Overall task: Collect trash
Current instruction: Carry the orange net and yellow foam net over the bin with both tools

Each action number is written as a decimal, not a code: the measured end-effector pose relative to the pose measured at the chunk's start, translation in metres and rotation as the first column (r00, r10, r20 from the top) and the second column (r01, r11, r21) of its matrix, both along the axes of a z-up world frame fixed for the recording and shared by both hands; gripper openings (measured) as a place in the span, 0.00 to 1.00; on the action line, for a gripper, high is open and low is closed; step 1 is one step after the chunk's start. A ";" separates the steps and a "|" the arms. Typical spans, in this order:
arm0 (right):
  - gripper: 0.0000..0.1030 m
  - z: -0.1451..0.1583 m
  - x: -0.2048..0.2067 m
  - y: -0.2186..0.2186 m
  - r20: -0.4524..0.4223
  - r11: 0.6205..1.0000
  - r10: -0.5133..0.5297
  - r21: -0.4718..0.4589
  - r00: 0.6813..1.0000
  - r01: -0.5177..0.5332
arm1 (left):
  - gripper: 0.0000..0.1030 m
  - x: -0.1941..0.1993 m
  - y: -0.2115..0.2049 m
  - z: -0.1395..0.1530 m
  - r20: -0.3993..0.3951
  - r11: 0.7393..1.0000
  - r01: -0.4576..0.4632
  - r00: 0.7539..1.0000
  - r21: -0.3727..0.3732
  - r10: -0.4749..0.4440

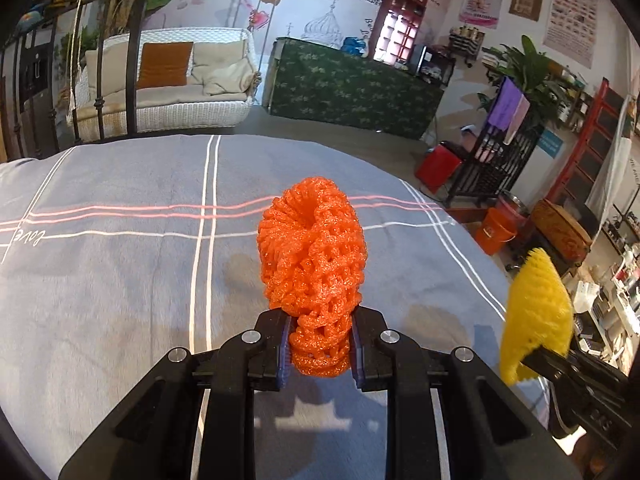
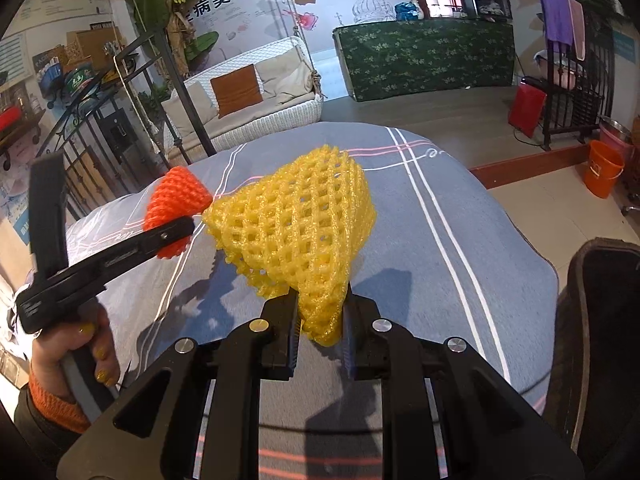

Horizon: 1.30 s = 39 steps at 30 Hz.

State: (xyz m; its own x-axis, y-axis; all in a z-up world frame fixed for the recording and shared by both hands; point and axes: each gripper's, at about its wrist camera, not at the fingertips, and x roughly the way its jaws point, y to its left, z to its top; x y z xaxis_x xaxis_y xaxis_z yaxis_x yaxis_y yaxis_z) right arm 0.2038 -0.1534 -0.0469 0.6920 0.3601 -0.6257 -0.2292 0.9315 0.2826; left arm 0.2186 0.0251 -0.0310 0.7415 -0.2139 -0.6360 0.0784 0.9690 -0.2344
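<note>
An orange foam fruit net (image 1: 312, 256) stands up between the pads of my left gripper (image 1: 320, 340), which is shut on its lower end, above the grey striped bedspread (image 1: 120, 280). A yellow foam fruit net (image 2: 296, 224) is pinched at its lower tip by my right gripper (image 2: 320, 328), also shut. In the left wrist view the yellow net (image 1: 536, 312) shows at the right edge. In the right wrist view the orange net (image 2: 176, 204) and the left gripper (image 2: 176, 232) appear at the left, held by a hand (image 2: 80, 352).
The bed's right edge (image 1: 480, 264) drops to a tiled floor with an orange bucket (image 1: 498, 232). A dark container's rim (image 2: 592, 320) sits at the right. A black metal bed frame (image 1: 132, 80), a white wicker sofa (image 1: 172, 92) and a green-covered counter (image 1: 352, 88) stand beyond.
</note>
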 end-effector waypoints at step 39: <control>0.17 -0.032 -0.095 -0.226 -0.016 0.865 -0.497 -0.086 0.867 0.494 | 0.22 -0.085 -0.150 0.001 0.110 0.928 0.368 0.922 0.056 -0.372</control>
